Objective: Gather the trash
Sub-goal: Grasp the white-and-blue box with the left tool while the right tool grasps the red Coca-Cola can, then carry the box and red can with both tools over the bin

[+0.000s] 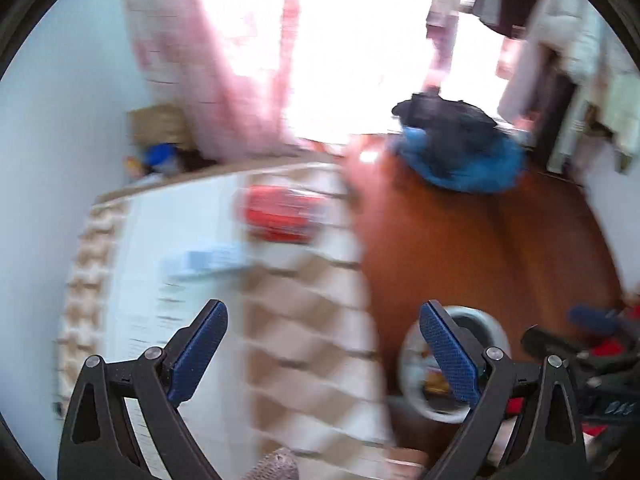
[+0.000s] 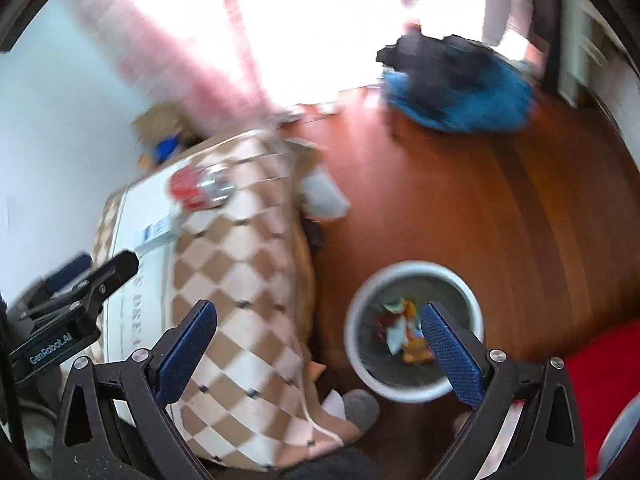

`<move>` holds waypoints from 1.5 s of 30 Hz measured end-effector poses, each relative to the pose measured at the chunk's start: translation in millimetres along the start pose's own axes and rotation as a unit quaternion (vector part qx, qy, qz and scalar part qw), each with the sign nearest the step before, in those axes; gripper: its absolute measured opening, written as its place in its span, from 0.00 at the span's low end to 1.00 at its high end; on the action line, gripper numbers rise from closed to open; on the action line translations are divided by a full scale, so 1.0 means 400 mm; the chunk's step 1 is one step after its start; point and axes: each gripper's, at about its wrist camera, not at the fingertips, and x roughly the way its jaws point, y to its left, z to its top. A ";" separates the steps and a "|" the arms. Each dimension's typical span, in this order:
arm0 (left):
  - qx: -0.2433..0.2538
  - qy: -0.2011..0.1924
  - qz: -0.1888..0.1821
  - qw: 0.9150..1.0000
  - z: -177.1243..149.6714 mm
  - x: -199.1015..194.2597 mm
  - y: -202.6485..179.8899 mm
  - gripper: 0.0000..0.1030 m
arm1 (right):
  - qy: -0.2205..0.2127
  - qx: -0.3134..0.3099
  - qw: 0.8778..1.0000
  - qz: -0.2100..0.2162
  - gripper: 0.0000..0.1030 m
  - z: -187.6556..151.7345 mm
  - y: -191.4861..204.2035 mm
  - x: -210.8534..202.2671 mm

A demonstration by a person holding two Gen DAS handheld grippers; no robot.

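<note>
Trash left for you looks like the red can (image 2: 200, 188) lying on the checkered tablecloth (image 2: 248, 280), well apart from the bin (image 2: 414, 322). Probably light, slick, dentable: pinch mid-body. Left gripper (image 1: 324, 356) and right gripper (image 2: 318, 356) both gape empty.

Checkered table (image 2: 240, 280): red can (image 2: 192, 188). Floor (image 2: 500, 220): bin (image 2: 360, 312).

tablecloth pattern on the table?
Tan-and-white diamond check on the draped fabric tablecloth, with small dark dots at the corners. Clearest in the right wrist view.
</note>
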 end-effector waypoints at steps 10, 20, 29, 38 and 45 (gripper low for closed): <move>-0.001 0.060 0.189 0.980 -0.086 0.308 0.441 0.95 | 0.135 -0.275 0.949 -0.076 1.00 0.297 0.512 0.454; 0.074 0.056 0.166 0.982 -0.066 0.377 0.482 0.95 | 0.199 -0.375 0.897 -0.121 1.00 0.370 0.622 0.715; 0.225 0.052 0.062 0.971 0.060 0.388 0.346 0.95 | 0.204 -0.225 0.950 -0.075 0.69 0.386 0.485 0.692; 0.361 0.109 -0.008 0.926 0.026 0.482 0.172 0.68 | 0.190 -0.136 0.971 -0.049 0.68 0.288 0.339 0.606; 0.309 0.114 -0.013 0.944 0.015 0.436 0.178 0.36 | 0.140 -0.109 0.984 -0.028 0.64 0.243 0.332 0.558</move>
